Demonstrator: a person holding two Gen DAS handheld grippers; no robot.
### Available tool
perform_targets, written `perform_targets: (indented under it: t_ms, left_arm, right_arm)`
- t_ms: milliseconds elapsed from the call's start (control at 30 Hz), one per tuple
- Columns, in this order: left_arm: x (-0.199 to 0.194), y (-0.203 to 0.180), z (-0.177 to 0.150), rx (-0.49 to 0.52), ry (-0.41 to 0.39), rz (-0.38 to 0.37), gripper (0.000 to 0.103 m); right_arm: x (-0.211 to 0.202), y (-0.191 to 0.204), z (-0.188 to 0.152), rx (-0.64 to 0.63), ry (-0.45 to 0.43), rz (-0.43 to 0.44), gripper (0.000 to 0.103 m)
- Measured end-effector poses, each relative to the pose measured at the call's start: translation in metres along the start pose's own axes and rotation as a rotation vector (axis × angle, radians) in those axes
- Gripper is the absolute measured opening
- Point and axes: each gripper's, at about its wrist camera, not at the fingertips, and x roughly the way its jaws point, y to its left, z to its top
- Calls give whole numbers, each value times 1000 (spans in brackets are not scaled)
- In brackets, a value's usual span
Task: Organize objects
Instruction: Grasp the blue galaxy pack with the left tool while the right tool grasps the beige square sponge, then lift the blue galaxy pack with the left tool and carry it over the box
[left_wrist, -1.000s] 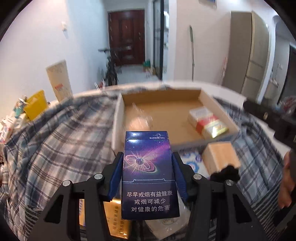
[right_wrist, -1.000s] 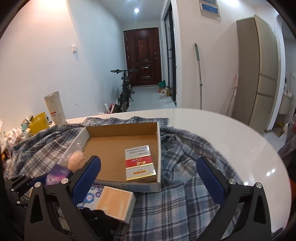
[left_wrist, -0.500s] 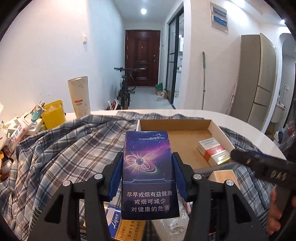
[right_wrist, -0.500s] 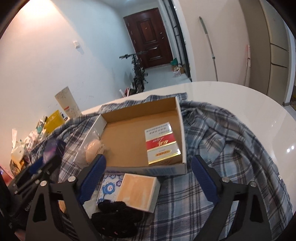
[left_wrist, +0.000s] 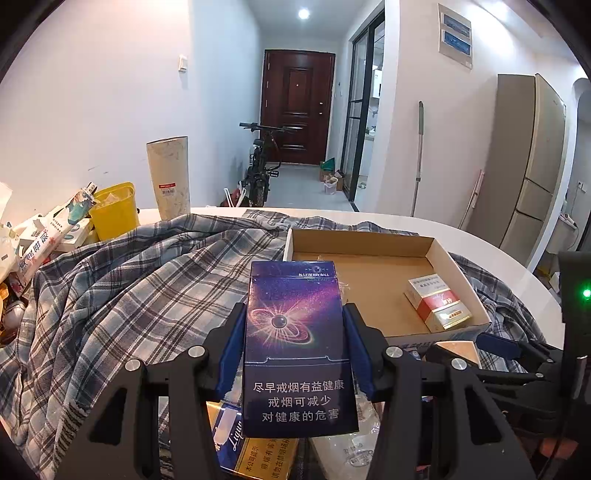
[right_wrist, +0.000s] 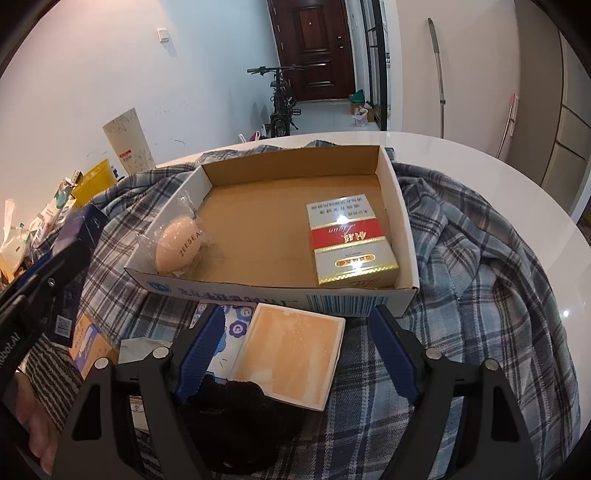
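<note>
Left tongs (left_wrist: 295, 350): clamped on an upright purple pack (left_wrist: 299, 343), held above plaid cloth (left_wrist: 129, 295) at 7 o'clock of the box (right_wrist: 402, 221).
Right tongs (right_wrist: 295, 354): spread wide, empty, over an orange-faced carton (right_wrist: 291, 354) just beside the box's near wall.
Box: cardboard tray on cloth over white counter (right_wrist: 480, 162); holds red-banded pack (right_wrist: 349, 240) at 3 o'clock, bagged sponge (right_wrist: 177, 247) at 9 o'clock.
</note>
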Motion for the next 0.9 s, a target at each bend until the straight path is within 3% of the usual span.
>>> perform_targets:
  t_ms: [33,100,367,600,733,900]
  left_arm:
    - [0,-1,0,3,1,-1,54]
    - [0,-2,-1,8,5,-3,54]
    - [1,-4,-2,8,7,-4,54]
    - [-4,-2,-1,-2,-21,-26,54]
    - [-7,-3,0,3,-36,-38,54]
    - [-8,-5,0,4,-37,-42,54]
  right_arm:
    - [1,1,-1,-10,5,-7,76]
    - [4,5,-2,-38,21,-19,59]
    - [-3,6,-1,-54,0,-10,57]
    - [-36,-6,7,5,-151,24,56]
    - [-56,-4,9,-8,-279,-31,56]
    - [-73,-1,11,-15,-371,-17,56]
